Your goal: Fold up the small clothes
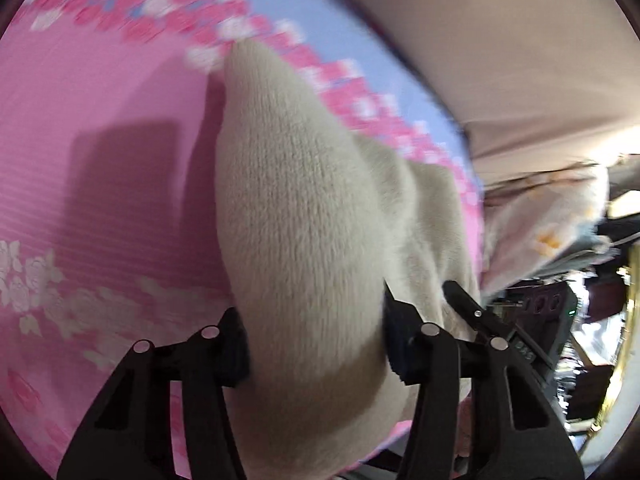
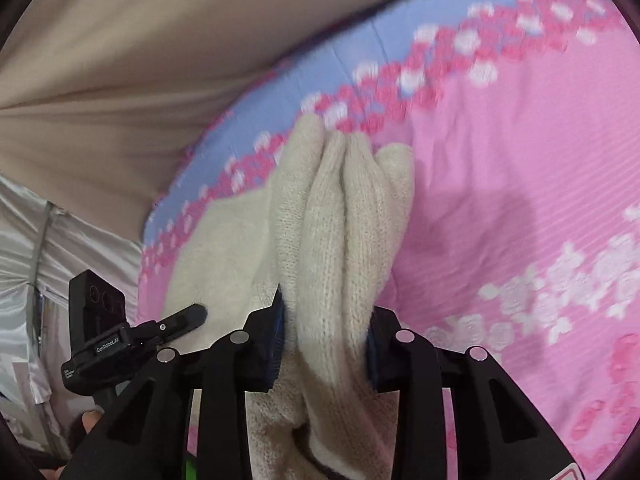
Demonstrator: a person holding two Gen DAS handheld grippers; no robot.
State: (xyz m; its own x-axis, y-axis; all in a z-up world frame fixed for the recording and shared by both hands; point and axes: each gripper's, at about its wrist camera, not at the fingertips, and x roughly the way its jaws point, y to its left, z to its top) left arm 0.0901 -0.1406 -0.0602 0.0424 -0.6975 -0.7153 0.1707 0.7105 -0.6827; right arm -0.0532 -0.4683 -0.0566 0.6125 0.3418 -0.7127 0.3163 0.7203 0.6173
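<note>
In the left wrist view, the left gripper [image 1: 316,344] is closed on a cream knitted garment [image 1: 296,216], soft and fuzzy, bunched into a long rounded shape. Its long axis runs away from the gripper over the pink flowered bedsheet [image 1: 100,160]. In the right wrist view, the right gripper [image 2: 326,344] pinches the same garment [image 2: 340,220], gathered in vertical folds, pointing toward the sheet's blue border [image 2: 340,52].

Both grippers tilt downward; the left gripper [image 1: 316,344] and right gripper [image 2: 326,344] each pinch cream knit cloth [image 1: 300,220].
</note>
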